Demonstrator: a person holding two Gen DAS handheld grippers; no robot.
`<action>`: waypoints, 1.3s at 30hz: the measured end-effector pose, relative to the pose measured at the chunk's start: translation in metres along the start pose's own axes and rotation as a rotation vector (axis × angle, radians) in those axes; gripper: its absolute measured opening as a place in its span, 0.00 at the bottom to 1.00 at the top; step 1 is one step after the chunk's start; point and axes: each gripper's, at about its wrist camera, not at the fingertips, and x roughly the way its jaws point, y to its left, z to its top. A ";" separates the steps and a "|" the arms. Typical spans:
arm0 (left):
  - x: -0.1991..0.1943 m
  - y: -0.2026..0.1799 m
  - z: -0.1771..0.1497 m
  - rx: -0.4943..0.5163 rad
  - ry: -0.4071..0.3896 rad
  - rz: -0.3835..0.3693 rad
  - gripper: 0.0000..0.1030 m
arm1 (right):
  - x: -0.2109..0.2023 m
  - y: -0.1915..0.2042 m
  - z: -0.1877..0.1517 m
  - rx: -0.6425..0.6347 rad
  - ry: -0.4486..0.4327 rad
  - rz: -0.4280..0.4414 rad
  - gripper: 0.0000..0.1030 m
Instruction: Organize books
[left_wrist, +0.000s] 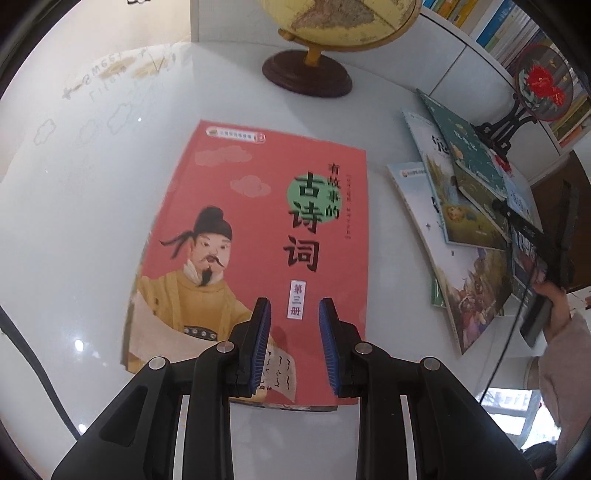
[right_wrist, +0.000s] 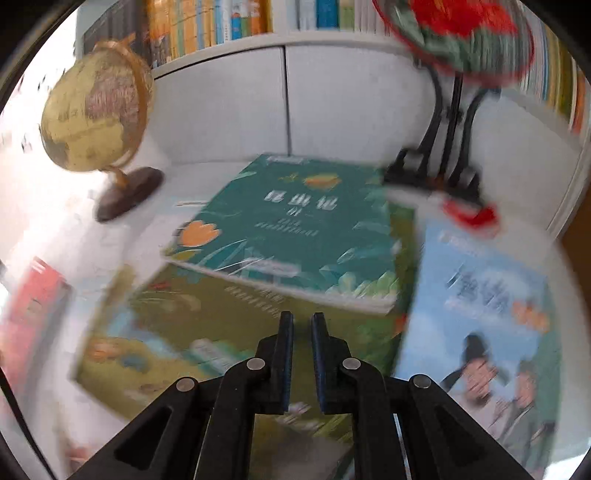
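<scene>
A red book (left_wrist: 255, 229) with a robed figure on its cover lies flat on the white table (left_wrist: 74, 221). My left gripper (left_wrist: 295, 306) hangs just above the book's lower half, jaws apart and nothing between them. In the right wrist view, which is blurred, a teal book (right_wrist: 295, 229) lies on a green book (right_wrist: 177, 325), with a light blue book (right_wrist: 480, 295) to the right. My right gripper (right_wrist: 301, 319) hovers over the green book, near the teal book's front edge, nearly shut and empty. The same loose pile of books (left_wrist: 461, 206) shows right of the red book.
A globe (left_wrist: 325, 37) on a dark base stands behind the red book. A round fan ornament on a black stand (right_wrist: 450, 122) sits behind the pile. Shelves full of books (right_wrist: 221, 22) run along the back above white cabinet doors. A hand (left_wrist: 554, 295) holds the right gripper.
</scene>
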 end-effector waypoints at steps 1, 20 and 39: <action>-0.003 0.001 0.001 -0.003 -0.015 0.008 0.24 | -0.004 0.002 0.001 0.045 0.026 0.043 0.10; 0.030 0.036 0.028 -0.197 -0.144 0.204 0.78 | 0.035 0.233 -0.013 -0.209 0.032 0.010 1.00; 0.044 0.024 0.031 -0.155 -0.151 0.232 0.99 | 0.044 0.220 -0.015 -0.160 -0.006 0.096 1.00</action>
